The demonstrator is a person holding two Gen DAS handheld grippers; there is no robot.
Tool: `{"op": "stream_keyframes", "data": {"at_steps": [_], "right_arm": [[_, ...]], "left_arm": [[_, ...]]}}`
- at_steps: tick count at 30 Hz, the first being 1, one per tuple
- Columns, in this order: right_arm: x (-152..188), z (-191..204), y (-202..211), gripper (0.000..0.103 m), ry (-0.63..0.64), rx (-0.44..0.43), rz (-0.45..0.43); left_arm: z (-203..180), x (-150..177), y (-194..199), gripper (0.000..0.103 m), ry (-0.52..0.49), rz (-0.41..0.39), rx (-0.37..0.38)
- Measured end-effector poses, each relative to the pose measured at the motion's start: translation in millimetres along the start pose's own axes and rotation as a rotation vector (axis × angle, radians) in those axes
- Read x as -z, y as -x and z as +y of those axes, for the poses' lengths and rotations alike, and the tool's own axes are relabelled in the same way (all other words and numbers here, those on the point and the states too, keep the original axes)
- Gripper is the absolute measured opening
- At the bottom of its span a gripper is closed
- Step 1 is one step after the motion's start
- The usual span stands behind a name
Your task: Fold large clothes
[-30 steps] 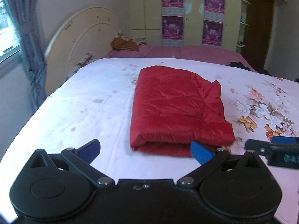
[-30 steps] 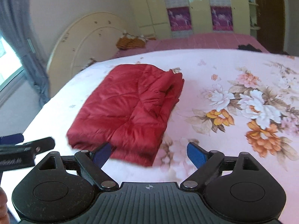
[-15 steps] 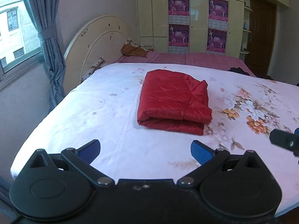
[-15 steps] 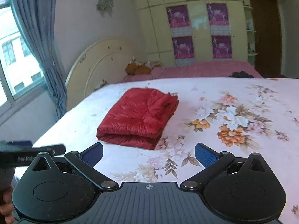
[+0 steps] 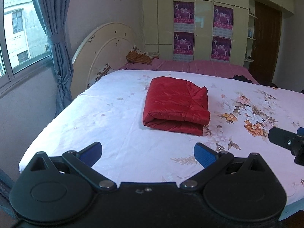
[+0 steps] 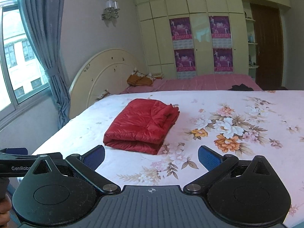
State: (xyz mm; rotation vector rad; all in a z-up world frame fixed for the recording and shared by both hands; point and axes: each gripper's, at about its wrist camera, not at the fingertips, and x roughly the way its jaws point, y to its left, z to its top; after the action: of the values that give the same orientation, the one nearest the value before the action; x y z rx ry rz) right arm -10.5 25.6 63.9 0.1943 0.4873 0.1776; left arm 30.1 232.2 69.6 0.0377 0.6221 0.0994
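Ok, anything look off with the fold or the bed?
Little. The jacket lies folded on the bed, though its far right corner bunches up unevenly. Both grippers are open, clear of it.

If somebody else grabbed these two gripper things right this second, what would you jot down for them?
Left gripper: open, empty, held above the near edge of the bed, apart from the garment.
Right gripper: open, empty, likewise clear of the garment.
Red jacket: lies folded into a compact rectangle on the floral sheet, folded edge facing the grippers, nothing touching it.
Done: the folding looks complete; layers are stacked and fairly even, though the far right corner is a bit rumpled.
Left: probably nothing but a tidy of that corner, if wanted. No other garment to fold lies on the floral sheet.
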Motion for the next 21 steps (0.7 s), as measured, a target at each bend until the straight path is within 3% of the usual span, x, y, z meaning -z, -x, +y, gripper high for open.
{"op": "stream_keyframes", "data": {"at_steps": [21], "right_arm": [[-0.5,4.8,-6.8,0.103,0.001,-0.018,0.001]], "left_arm": [[10.1,-1.1,0.1,0.103,0.000,-0.006,-0.025]]}}
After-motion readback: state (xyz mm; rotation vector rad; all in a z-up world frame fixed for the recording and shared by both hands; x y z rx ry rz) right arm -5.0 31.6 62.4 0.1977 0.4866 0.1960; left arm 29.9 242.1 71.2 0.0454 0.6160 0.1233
